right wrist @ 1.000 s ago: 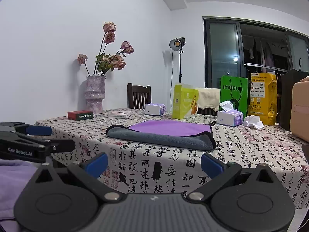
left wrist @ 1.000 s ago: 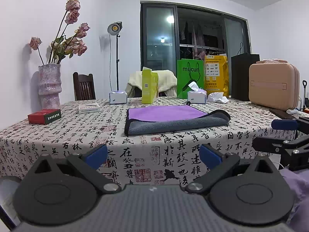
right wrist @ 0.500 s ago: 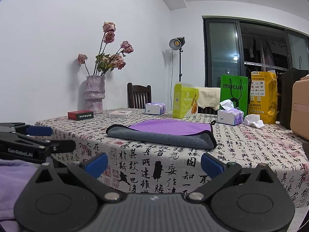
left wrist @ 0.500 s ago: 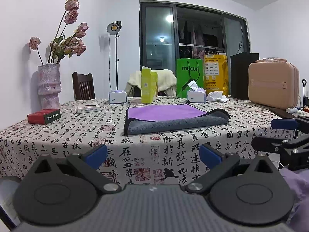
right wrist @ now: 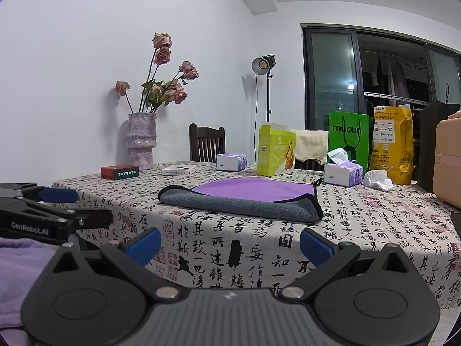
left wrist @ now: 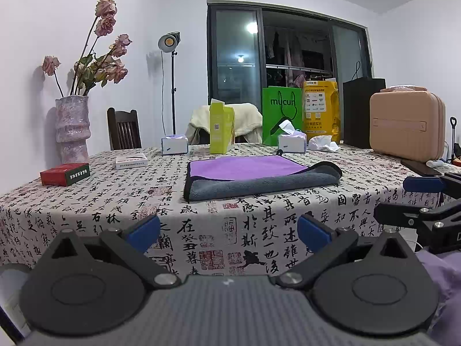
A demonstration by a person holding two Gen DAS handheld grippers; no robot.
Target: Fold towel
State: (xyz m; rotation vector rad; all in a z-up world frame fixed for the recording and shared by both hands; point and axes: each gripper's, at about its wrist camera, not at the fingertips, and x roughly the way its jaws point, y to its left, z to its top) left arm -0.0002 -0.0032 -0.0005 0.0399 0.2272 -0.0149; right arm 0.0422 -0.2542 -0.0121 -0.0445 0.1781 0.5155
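Centrally, a towel (left wrist: 259, 177) lies on the surface (left wrist: 115, 199), which is covered by a cloth printed with calligraphy; the towel's purple face is up and its grey near edge is rolled over. Both grippers hover short of the near edge, well apart from it: the left gripper (left wrist: 229, 227) and the right gripper (right wrist: 230, 243) each have their blue-tipped fingers (left wrist: 144, 229) spread wide, holding nothing. Behind the towel stand tissue boxes (left wrist: 291, 142), a green bag (left wrist: 281, 115) and a vase of roses (left wrist: 72, 128).
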